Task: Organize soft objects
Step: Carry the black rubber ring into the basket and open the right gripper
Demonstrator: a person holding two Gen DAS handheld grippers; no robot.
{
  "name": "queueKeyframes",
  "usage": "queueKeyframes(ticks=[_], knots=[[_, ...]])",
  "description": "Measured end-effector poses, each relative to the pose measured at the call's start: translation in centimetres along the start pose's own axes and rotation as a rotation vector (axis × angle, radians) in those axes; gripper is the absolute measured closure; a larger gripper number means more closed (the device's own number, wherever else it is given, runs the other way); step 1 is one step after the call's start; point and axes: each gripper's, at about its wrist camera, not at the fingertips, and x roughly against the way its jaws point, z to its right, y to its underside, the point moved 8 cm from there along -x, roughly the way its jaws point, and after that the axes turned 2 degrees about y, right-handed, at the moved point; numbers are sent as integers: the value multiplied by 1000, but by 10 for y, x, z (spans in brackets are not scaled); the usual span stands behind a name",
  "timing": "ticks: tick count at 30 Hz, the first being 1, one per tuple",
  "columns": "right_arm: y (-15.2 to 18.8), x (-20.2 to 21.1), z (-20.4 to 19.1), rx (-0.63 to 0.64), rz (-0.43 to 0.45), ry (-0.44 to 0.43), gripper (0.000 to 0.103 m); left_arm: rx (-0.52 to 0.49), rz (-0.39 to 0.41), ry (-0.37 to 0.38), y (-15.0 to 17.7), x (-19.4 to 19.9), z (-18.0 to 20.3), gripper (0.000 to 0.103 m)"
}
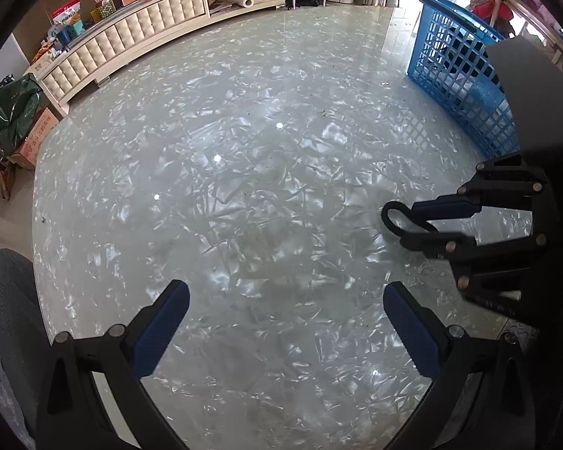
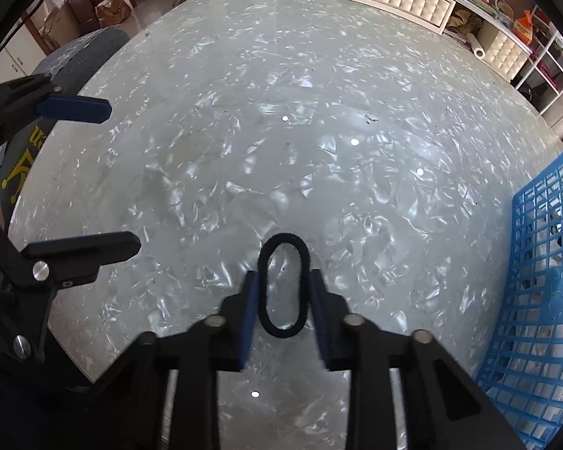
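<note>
The right gripper [image 2: 283, 296] has its fingers squeezed on the hair tie [image 2: 282, 285], pinching the loop into an oval, seemingly just above the tabletop [image 2: 281, 112]. The left gripper [image 1: 285, 315] waits, fingers apart. Best now: keep pressure steady, swing right of the fingers, release inside the basket [image 2: 544, 300].

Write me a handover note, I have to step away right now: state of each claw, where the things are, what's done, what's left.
Right claw: shut on the black hair tie, squeezed into an oval between the pads, just above the table.
Left claw: open, empty, over bare tabletop.
Blue basket: on the table at the right claw's right side; something dark and white shows through its mesh, not identifiable.
Done: hair tie grasped.
Left: probably carry it right, release it into the basket. No other loose soft items visible on the table.
</note>
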Motion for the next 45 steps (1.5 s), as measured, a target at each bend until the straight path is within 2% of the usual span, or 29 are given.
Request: queueKeyframes(ticks=[8,13,20,23,28,45], knots=[[-4,19,24,-66,18,0,85,1,29,-6,-5,12,3,0],[-12,51,33,-76,76,10,85,10,54,-12,-16,27,6,0],[-24,109,53,-86,181,48,85,14,142,-18,-52,64,20,0],[-25,131,67,-104,221,65,85,33,197,3,-68,82,24,0],[-17,153,90,-134,251,102,85,7,241,20,-87,98,42,0],[18,197,147,-261,318,181,85,-84,300,56,-148,114,109,0]])
